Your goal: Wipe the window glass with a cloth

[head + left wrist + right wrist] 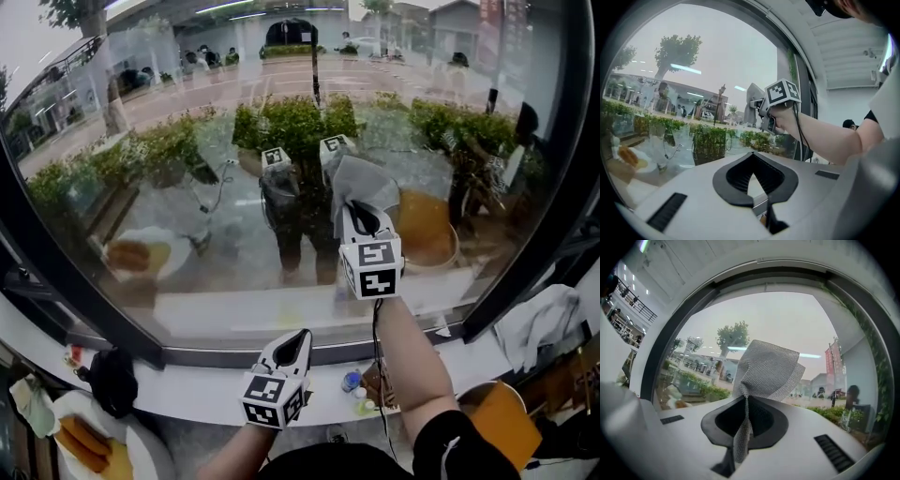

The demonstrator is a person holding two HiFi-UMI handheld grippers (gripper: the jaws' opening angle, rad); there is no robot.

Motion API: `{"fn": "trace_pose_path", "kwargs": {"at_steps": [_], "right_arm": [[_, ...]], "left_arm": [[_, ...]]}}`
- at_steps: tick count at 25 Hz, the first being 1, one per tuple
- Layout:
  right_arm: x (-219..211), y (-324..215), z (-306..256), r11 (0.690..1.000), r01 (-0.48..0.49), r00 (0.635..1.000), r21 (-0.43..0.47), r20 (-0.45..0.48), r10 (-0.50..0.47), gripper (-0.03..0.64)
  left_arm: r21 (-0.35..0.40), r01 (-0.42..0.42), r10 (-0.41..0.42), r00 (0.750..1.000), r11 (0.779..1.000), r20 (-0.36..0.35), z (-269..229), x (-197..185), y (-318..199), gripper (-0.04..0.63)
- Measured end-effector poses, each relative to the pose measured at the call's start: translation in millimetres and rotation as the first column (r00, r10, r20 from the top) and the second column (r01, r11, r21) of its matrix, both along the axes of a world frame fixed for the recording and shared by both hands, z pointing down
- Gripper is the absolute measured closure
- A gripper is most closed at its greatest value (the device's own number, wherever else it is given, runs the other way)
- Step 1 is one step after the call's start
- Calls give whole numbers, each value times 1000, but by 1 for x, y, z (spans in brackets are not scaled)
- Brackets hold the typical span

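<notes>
Cloth (362,184), grey mesh, pinched in the closed jaws of the right hand-held gripper (360,222), raised at the window glass (187,141); left hand-held gripper (294,343) closed, empty, low by the sill (216,356).

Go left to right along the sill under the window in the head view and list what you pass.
black object → left gripper → blue-capped bottle → white cloth
</notes>
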State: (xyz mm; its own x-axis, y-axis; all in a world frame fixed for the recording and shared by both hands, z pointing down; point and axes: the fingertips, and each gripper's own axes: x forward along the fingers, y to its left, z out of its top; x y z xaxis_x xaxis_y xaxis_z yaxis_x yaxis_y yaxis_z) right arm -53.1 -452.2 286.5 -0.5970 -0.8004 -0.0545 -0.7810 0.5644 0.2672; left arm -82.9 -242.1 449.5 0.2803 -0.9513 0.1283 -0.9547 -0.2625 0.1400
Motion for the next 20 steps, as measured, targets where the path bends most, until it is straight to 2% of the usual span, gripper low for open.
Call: {"fn": "trace_pose_path", "kwargs": {"at_steps": [10,20], "right_arm": [[89,-31,-1,994,-111,994,-10,17,111,584],[185,-67,9,972,-233,971,-29,42,234,584]], "left_arm": [[-9,-103,103,995,995,11,-4,62,-33,589],[-24,-194,195,981,981,19,3,121,-66,589]]}}
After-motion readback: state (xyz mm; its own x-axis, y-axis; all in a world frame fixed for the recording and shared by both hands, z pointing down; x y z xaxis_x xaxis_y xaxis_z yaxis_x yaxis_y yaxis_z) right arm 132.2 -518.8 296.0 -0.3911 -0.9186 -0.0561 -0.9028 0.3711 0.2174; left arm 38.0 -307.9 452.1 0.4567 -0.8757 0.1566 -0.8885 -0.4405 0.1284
